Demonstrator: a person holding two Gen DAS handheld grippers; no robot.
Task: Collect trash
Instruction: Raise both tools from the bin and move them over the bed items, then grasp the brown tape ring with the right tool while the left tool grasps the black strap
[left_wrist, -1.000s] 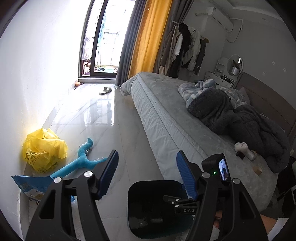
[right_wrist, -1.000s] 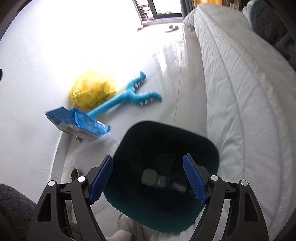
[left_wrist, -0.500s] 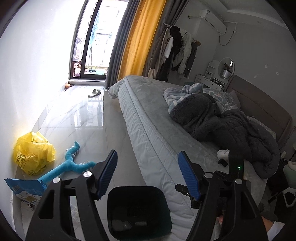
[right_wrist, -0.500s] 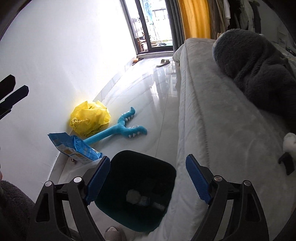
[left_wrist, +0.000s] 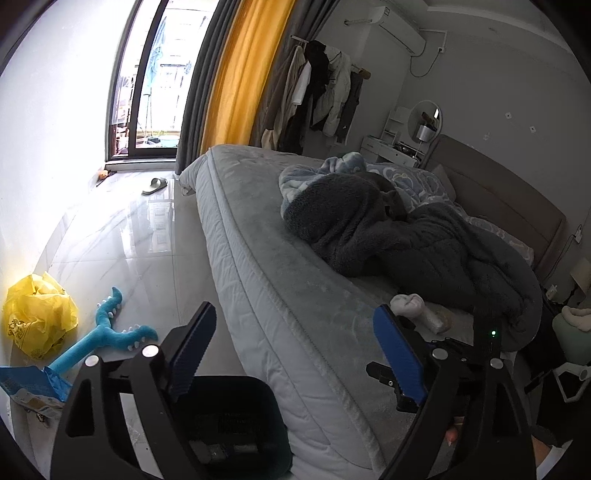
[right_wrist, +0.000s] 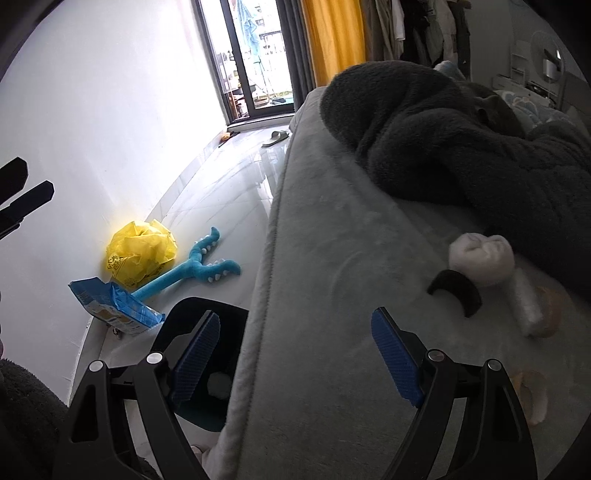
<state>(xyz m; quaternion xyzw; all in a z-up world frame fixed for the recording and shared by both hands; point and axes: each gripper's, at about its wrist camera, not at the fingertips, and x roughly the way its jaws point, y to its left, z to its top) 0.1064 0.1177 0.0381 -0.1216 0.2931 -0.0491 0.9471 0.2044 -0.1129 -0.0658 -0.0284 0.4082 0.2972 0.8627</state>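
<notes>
Moved: both views have swung up from the bin (right_wrist: 207, 354) toward the bed (right_wrist: 332, 295).
Right gripper (right_wrist: 295, 358): wide open, empty.
Left gripper (left_wrist: 291, 350): wide open, empty.
Trash: wrapper (right_wrist: 526, 306) on bed, ahead-right of right gripper, long axis pointing away; right nearer.

Both wrist views overlook bed (left_wrist: 280, 236) and bin (right_wrist: 229, 317).

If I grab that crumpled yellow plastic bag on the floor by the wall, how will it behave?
The yellow plastic bag looks thin and crumpled, so it is probably floppy and light. It would likely collapse between the fingers rather than hold its shape, and slide easily on the glossy floor.
</notes>
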